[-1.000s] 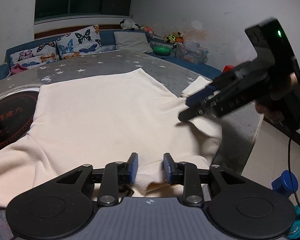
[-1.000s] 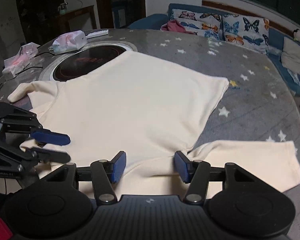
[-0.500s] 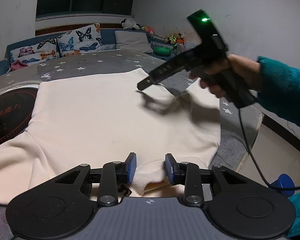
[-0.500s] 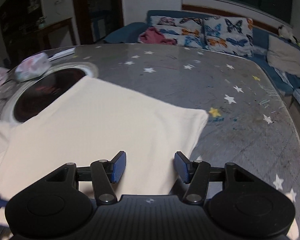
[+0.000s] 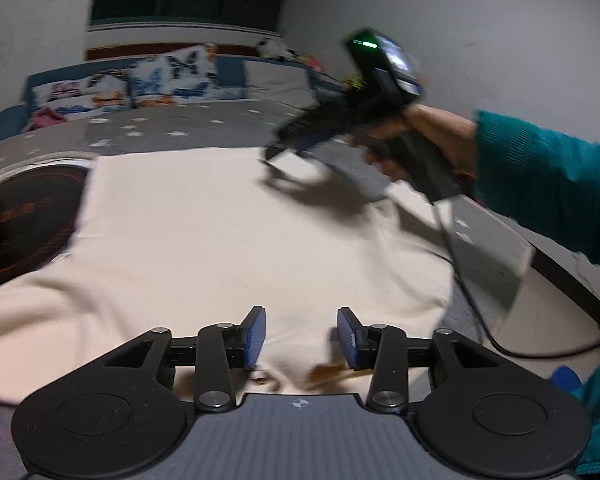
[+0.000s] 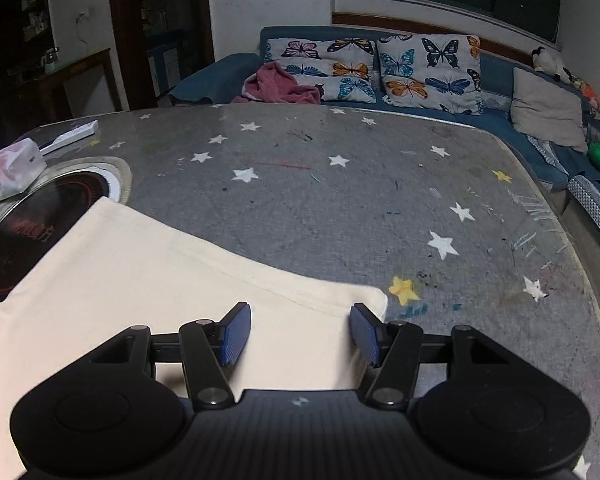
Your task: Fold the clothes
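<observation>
A cream sweater (image 5: 220,232) lies spread flat on the grey star-print table (image 6: 340,208). My left gripper (image 5: 301,320) hovers over its near edge; the jaws are opening, and the cloth lies flat under them without touching the blue pads (image 5: 254,336). In the left wrist view a hand in a teal sleeve holds my right gripper (image 5: 278,152) over the sweater's far right corner. The right wrist view shows that gripper (image 6: 299,312) open just above the hem corner of the sweater (image 6: 140,280), with nothing pinched.
A round dark hob plate (image 6: 28,220) is set into the table under the sweater's left side. A tissue pack (image 6: 8,172) and a white remote (image 6: 72,136) lie beyond it. A sofa with butterfly cushions (image 6: 380,68) runs behind the table. A cable (image 5: 472,304) trails from the right gripper.
The right gripper swept from the sweater's near right side out to its far hem corner. The left jaws widened and let go of the bunched edge, which now lies flat.
</observation>
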A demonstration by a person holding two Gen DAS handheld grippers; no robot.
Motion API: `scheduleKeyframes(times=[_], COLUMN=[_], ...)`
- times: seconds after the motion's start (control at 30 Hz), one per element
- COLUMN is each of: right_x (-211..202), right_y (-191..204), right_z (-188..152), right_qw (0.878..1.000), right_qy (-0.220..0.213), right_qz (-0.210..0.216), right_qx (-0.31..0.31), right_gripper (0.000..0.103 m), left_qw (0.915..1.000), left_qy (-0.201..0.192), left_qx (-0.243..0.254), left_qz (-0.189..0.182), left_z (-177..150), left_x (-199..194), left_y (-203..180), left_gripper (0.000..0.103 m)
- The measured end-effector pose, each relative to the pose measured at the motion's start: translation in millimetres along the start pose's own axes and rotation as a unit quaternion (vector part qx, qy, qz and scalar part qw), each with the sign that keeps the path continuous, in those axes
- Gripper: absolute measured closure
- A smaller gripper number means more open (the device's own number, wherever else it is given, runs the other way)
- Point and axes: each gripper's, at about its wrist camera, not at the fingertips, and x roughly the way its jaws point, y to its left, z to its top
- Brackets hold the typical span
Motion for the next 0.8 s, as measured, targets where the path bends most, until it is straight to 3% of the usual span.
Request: scheduleKeyframes(times=[0.17, 0.27, 0.37, 0.53, 0.63, 0.73, 0.8], right_x=[-32.2, -53.7, -71.8, -92.1, -98.8, -99.0, -97.8], right_y=[33.8, 60.8, 85.9, 120.9, 137.2, 145.1, 147.2], right_z=[-14.0, -27.1, -40.4, -60.1, -71.6, -77.5, -80.1], right_qw=[0.998, 0.994, 0.989, 0.981, 0.976, 0.974, 0.974], right_qy=[-0.006, -0.009, -0.008, -0.006, -0.005, 0.000, 0.004], right_qz=[0.026, 0.047, 0.070, 0.095, 0.094, 0.092, 0.092], right_qx=[-0.057, -0.101, -0.129, -0.168, -0.197, -0.206, -0.207], right_gripper=[0.038, 0.035, 0.032, 0.027, 0.025, 0.023, 0.023], left_qw=[0.9962, 0.9879, 0.9710, 0.9272, 0.9050, 0.8983, 0.9032], left_qy=[-0.028, -0.041, -0.058, -0.078, -0.074, -0.066, -0.051], left_qx=[-0.052, -0.096, -0.144, -0.209, -0.242, -0.252, -0.246], left_qz=[0.064, 0.115, 0.182, 0.301, 0.342, 0.354, 0.348], left_z=[-2.4, -8.5, -16.6, -29.5, -34.2, -37.7, -38.1], left_x=[-30.6, -56.3, -83.1, -117.2, -125.3, -124.5, -118.7], left_y=[32.4, 60.9, 90.5, 128.2, 147.4, 158.8, 161.0], left_gripper=[0.053, 0.053, 0.052, 0.052, 0.053, 0.053, 0.055])
